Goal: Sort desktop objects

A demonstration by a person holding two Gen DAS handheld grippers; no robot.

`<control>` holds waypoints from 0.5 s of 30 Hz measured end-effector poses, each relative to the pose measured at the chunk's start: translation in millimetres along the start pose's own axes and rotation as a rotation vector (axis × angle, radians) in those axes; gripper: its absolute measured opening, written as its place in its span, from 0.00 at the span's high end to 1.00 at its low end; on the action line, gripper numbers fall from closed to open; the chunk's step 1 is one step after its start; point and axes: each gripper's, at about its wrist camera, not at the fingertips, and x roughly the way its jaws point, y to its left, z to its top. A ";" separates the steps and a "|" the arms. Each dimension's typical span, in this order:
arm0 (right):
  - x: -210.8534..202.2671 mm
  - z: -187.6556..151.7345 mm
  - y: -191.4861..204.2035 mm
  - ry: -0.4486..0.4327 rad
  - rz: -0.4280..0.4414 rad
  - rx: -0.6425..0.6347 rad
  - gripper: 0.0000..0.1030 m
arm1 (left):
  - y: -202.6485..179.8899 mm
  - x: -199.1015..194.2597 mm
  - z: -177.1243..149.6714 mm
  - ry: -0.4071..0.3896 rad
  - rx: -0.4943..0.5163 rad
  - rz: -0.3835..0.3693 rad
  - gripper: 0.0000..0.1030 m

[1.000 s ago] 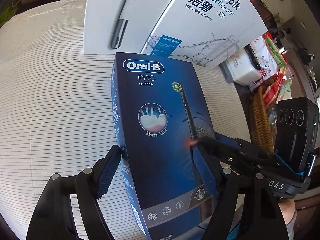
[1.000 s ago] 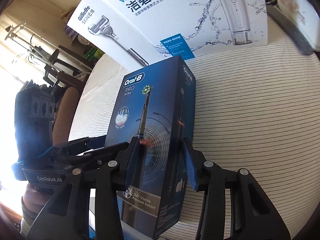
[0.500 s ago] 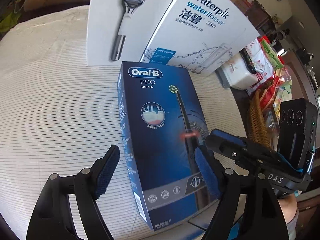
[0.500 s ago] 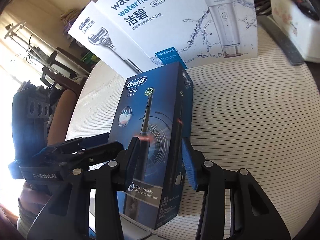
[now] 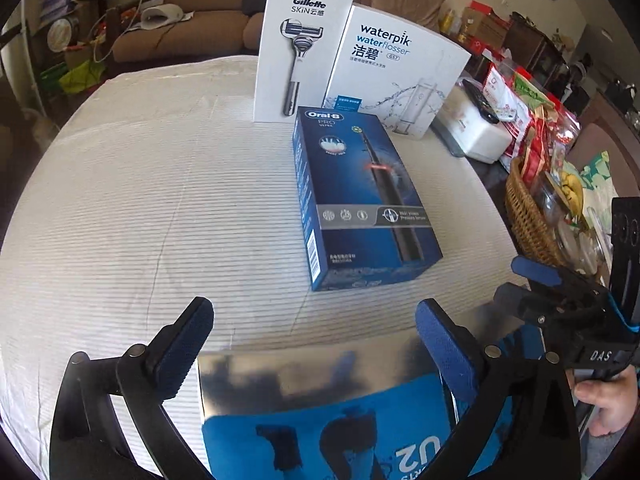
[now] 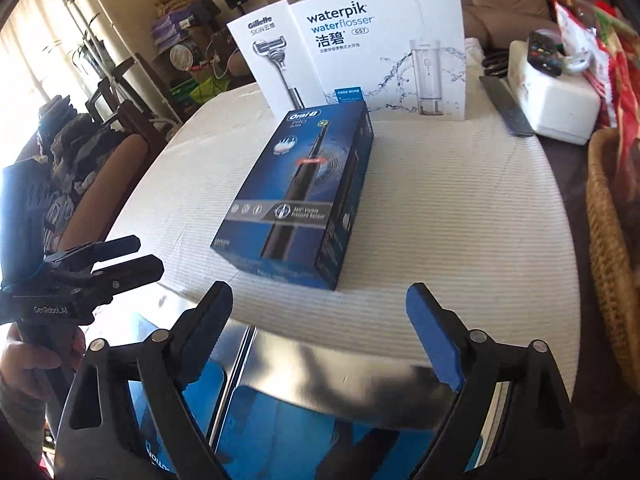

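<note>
On the striped cloth (image 5: 120, 208) lies the Oral-B box (image 5: 360, 196), released; both my grippers (image 5: 314, 338) (image 6: 320, 318) have withdrawn, wide open, empty. Its length runs toward the Gillette box (image 5: 298, 52).

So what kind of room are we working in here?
Most likely a lived-in home living or dining room: a brown sofa stands behind the cloth-covered table, and a wicker basket of snack packets sits at the table's edge.

3 boxes (image 5: 362, 196), 1 basket (image 5: 532, 220)
</note>
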 end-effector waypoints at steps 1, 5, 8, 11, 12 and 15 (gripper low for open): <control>-3.3 -9.4 3.5 -0.007 -0.022 -0.005 0.09 | -3.8 -4.0 -6.7 -0.015 0.003 0.018 0.00; -11.6 -37.9 9.0 -0.031 -0.064 -0.006 0.09 | -14.1 -14.6 -32.0 -0.049 -0.013 0.028 0.00; -10.2 -47.2 8.0 -0.046 -0.099 0.010 0.09 | -23.2 -8.2 -43.4 -0.056 0.003 0.081 0.00; -6.6 -50.5 7.9 -0.061 -0.130 0.030 0.08 | -26.8 0.9 -49.0 -0.058 -0.011 0.113 0.00; -5.4 -50.5 8.5 -0.066 -0.140 0.027 0.08 | -27.7 4.4 -50.2 -0.056 -0.014 0.126 0.00; -1.7 -49.1 10.0 -0.061 -0.189 0.015 0.07 | -30.8 13.9 -53.9 -0.049 -0.007 0.165 0.00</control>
